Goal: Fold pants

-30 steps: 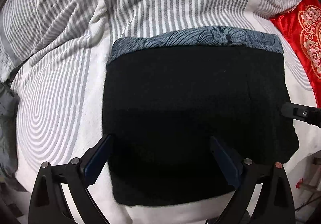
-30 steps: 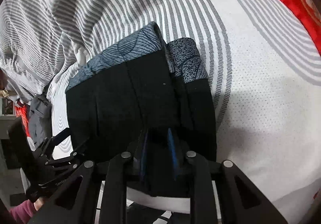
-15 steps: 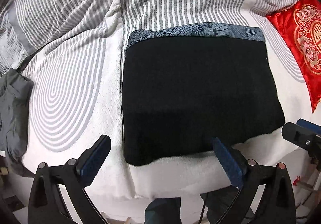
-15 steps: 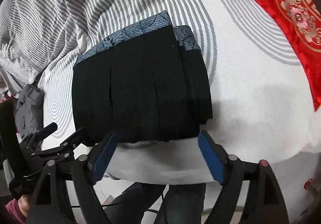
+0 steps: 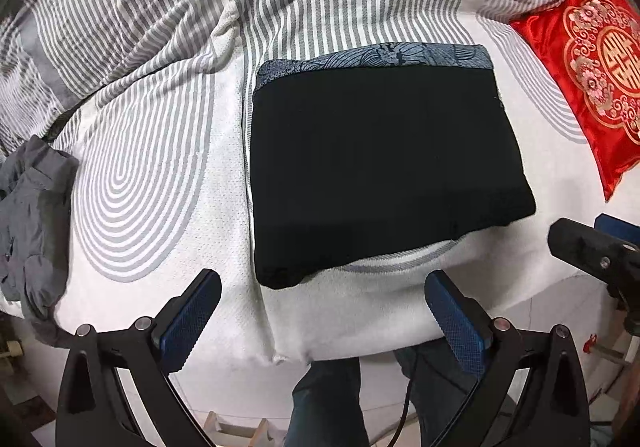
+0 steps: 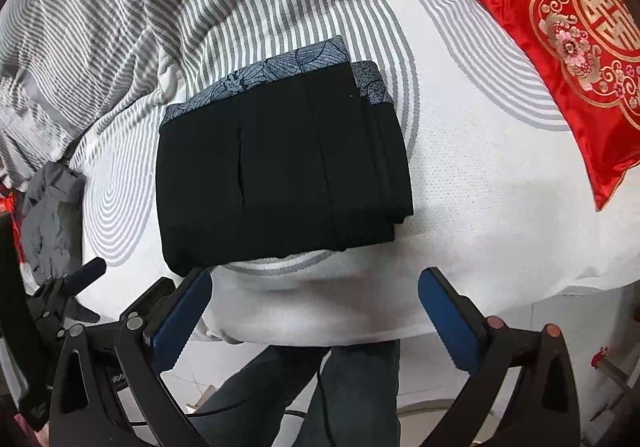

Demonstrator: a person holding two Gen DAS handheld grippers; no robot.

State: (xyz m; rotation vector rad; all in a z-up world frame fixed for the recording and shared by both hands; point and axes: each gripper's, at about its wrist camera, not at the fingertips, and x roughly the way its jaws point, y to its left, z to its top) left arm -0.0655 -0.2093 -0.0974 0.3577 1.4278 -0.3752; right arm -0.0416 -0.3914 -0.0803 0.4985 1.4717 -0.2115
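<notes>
Neatly squared, the black pants (image 5: 380, 167) lie folded into a compact rectangle on the bed (image 5: 552, 167), near its front edge, with the blue-grey patterned waistband (image 5: 376, 57) along the far side. From the right wrist view the pants (image 6: 276, 175) show stacked layers at their right-hand edge, where a second strip of patterned band peeks out just beside the top one.

Just short of the near edge of the fold, the left gripper (image 5: 322, 311) hangs with its jaws spread wide and nothing between them, its blue pads (image 5: 188, 319) clear of the cloth. The right gripper (image 6: 314, 311) is likewise wide open and holds nothing, hovering off the bed's front edge; part of it also shows at the right border of the left wrist view.

Beyond the pants, a grey-and-white striped blanket (image 5: 160, 7) is rumpled across the far part of the bed. A red cushion (image 6: 580, 47) with gold ornament lies well apart to the right, and a crumpled grey garment (image 5: 32, 215) sits at the bed's left edge. Below the bed edge, the person's jeans-clad legs (image 6: 320, 399) are visible.
</notes>
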